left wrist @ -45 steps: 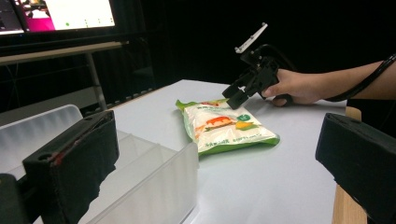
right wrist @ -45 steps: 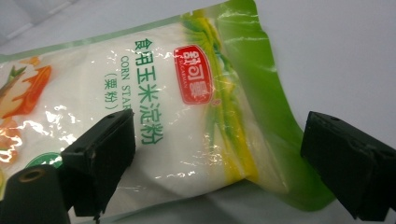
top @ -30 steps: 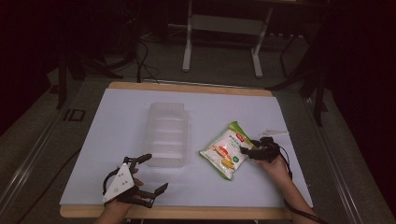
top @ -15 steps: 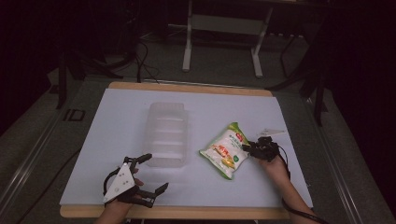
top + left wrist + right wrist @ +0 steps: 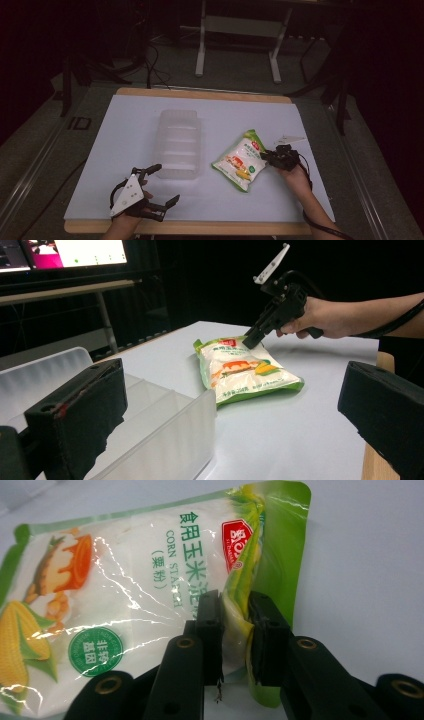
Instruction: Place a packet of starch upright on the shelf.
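Corn starch bag [image 5: 239,162]: flat on tabletop [image 5: 300,130], beside clear tray [image 5: 179,145]. Right claw [image 5: 235,630], just closing, pinches its edge for lifting. Left claw [image 5: 157,185]: apart, idle.

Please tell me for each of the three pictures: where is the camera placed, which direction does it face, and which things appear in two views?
High view: above the table's near edge, facing forward and down on the white table; both forearms show.
Left gripper view: on the left gripper, looking across the clear plastic tray; its two black fingers stand apart.
Right gripper view: on the right gripper, whose fingers have just been closing and pinch a fold of the green-edged corn starch bag.
Shared: bag and right gripper show in high and left gripper views.
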`<state>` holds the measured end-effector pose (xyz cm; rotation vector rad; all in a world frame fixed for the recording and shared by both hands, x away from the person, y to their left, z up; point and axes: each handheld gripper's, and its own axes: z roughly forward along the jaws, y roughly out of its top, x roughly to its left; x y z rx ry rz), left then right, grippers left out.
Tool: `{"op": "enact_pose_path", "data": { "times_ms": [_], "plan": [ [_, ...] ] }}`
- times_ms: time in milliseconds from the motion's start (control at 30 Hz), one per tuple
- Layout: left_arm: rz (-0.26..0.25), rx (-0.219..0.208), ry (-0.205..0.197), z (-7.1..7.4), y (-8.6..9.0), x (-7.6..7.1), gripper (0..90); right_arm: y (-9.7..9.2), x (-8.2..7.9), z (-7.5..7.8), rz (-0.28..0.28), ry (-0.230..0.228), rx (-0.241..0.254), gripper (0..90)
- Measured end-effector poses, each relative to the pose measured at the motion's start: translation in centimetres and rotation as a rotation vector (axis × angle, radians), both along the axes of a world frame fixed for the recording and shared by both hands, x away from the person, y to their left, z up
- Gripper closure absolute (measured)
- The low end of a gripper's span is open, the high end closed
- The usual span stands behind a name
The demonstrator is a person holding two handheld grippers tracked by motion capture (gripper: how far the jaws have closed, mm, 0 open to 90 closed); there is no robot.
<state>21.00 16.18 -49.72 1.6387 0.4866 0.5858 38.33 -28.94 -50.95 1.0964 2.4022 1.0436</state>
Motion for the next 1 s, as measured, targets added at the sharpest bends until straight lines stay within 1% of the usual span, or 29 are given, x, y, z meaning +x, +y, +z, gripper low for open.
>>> {"op": "enact_pose_path", "data": {
  "times_ms": [167, 200, 233, 300, 367, 467, 567, 633, 700, 767, 800, 833, 900, 933, 967, 1000],
  "plan": [
    [0.001, 0.002, -0.002, 0.0, 0.0, 0.0, 0.0, -0.1, -0.2, 0.9, 0.016, -0.011, 0.022, 78.1],
    [0.002, 0.002, -0.002, 0.0, 0.0, 0.0, 0.0, 0.0, -0.2, 1.1, 0.019, -0.019, 0.019, 78.2],
    [0.001, 0.002, -0.002, 0.0, 0.0, 0.0, 0.0, 0.0, -0.3, 1.3, 0.016, -0.027, 0.028, 78.2],
    [0.001, 0.003, -0.001, 0.0, 0.0, 0.0, 0.0, 0.2, -0.6, 1.8, 0.018, -0.056, 0.030, 78.3],
    [0.001, 0.003, -0.002, 0.0, 0.0, 0.0, 0.0, 0.4, -0.9, 2.3, 0.024, -0.076, 0.028, 78.3],
    [0.001, 0.002, -0.002, 0.0, 0.0, 0.0, 0.0, 0.5, -1.4, 3.2, 0.034, -0.097, 0.050, 78.9],
    [0.000, 0.004, -0.002, 0.0, 0.0, 0.0, 0.0, 0.8, -2.1, 4.2, 0.059, -0.125, 0.068, 79.8],
    [-0.001, 0.005, -0.001, 0.0, 0.0, 0.0, 0.0, 1.0, -2.5, 4.9, 0.079, -0.143, 0.089, 79.9],
    [-0.004, 0.004, 0.000, 0.0, -0.1, 0.0, 0.0, 1.4, -2.9, 5.5, 0.104, -0.159, 0.084, 80.4],
    [-0.004, 0.006, -0.002, 0.0, -0.1, 0.0, 0.0, 1.6, -3.3, 6.1, 0.123, -0.167, 0.097, 80.5],
    [-0.004, 0.006, -0.003, 0.0, -0.1, 0.0, 0.0, 1.8, -3.4, 6.4, 0.128, -0.177, 0.095, 80.6],
    [-0.005, 0.005, -0.001, 0.0, 0.0, 0.0, 0.0, 1.8, -3.6, 6.6, 0.133, -0.180, 0.110, 80.7],
    [-0.004, 0.003, -0.002, 0.0, 0.0, 0.0, 0.0, 2.0, -3.9, 7.1, 0.143, -0.192, 0.118, 80.8],
    [-0.004, 0.002, -0.001, 0.0, 0.0, 0.0, 0.0, 2.1, -4.0, 7.3, 0.151, -0.191, 0.125, 81.0],
    [-0.004, 0.003, 0.000, 0.0, 0.0, 0.0, 0.0, 2.2, -4.1, 7.5, 0.155, -0.206, 0.119, 81.0],
    [-0.004, 0.004, -0.001, 0.0, 0.0, 0.0, 0.0, 2.3, -4.3, 7.7, 0.155, -0.210, 0.127, 81.1]
  ]
}}
